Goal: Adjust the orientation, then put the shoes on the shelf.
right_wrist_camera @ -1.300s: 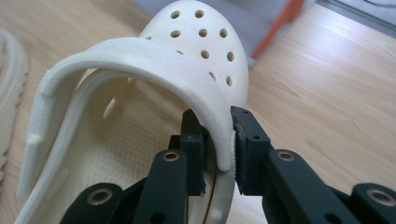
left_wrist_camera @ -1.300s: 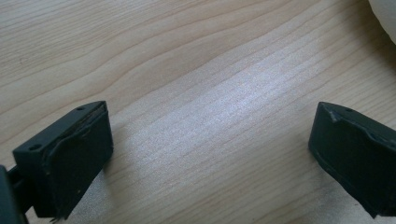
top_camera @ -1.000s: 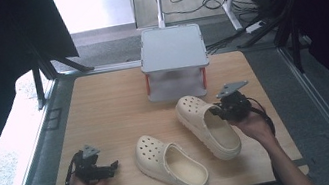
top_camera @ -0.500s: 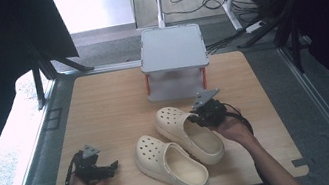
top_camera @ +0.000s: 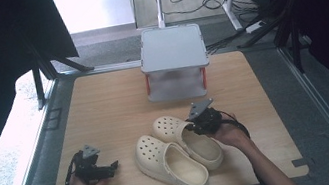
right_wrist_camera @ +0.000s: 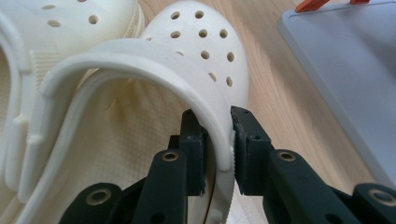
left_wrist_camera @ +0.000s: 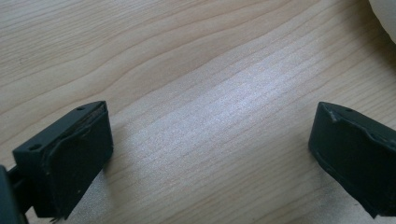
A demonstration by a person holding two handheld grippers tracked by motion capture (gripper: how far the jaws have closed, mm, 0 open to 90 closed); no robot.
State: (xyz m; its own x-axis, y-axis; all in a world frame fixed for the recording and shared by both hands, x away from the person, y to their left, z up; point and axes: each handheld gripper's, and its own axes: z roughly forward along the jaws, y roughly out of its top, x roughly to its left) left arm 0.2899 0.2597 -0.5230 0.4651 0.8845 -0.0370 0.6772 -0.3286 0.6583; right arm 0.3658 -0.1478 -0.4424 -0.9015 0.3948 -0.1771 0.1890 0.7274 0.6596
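Note:
Two cream clogs lie side by side on the wooden table [top_camera: 105, 112]. The right clog [top_camera: 185, 134] has its side wall and strap pinched between the jaws of my right gripper [top_camera: 197, 126] [right_wrist_camera: 215, 135], which is shut on it. Touching it on the left lies the left clog [top_camera: 169, 161] [right_wrist_camera: 28, 42], toe pointing away. My left gripper [top_camera: 109, 167] [left_wrist_camera: 210, 154] rests at the table's front left, open, with bare wood between its jaws. A corner of a clog [left_wrist_camera: 385, 16] shows at the top right of the left gripper view.
A grey lidded box [top_camera: 174, 60] with orange latches stands at the back centre of the table; its lid [right_wrist_camera: 345, 70] is close to the right clog's toe. Cables and a frame leg lie on the floor beyond the table.
My right gripper has dragged the right clog leftward across the table until it lies against the left clog. The left gripper has stayed put.

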